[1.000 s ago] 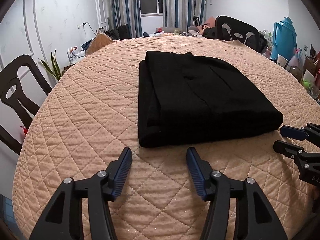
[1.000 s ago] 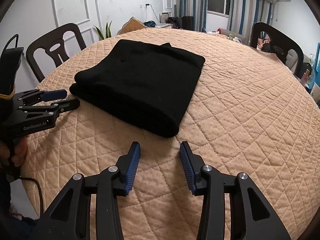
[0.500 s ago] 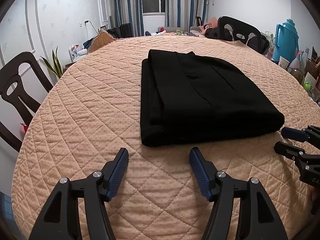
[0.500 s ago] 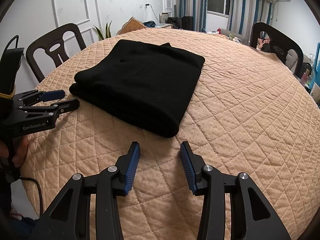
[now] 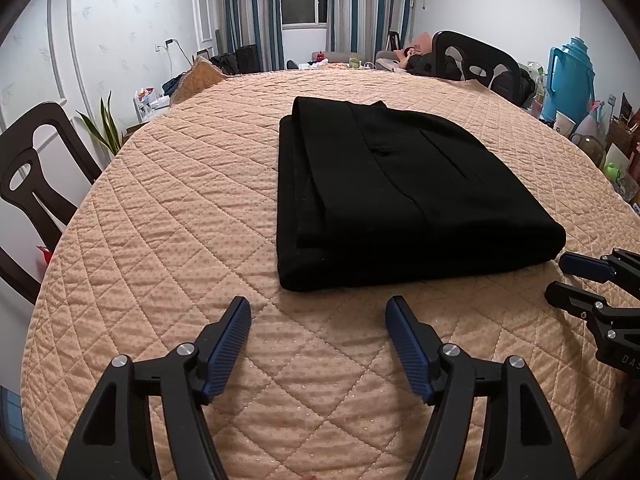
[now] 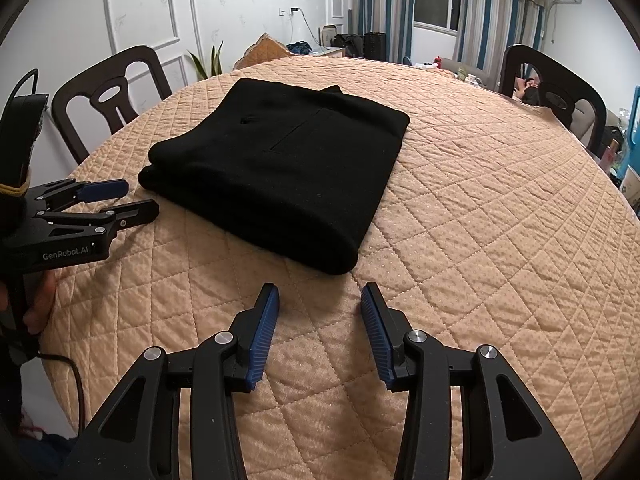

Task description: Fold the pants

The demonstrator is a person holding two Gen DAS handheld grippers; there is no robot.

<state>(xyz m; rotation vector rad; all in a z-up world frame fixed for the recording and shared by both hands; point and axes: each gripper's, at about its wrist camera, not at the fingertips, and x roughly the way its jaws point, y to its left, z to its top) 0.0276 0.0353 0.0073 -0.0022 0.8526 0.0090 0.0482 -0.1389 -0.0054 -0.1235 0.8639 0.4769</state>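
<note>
Left wrist view shows black pants [image 5: 392, 200] folded compactly, seemingly finished; left gripper [image 5: 318, 310] and right gripper [image 6: 320, 298] spread empty.

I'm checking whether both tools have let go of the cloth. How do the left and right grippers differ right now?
The left gripper has its jaws spread wider than the right gripper. The left gripper faces the near-left corner of the folded black pants, where stacked layer edges show; the right gripper faces the rounded near-right corner. Both are open, empty, and just short of the pants above the quilted table cover.
</note>
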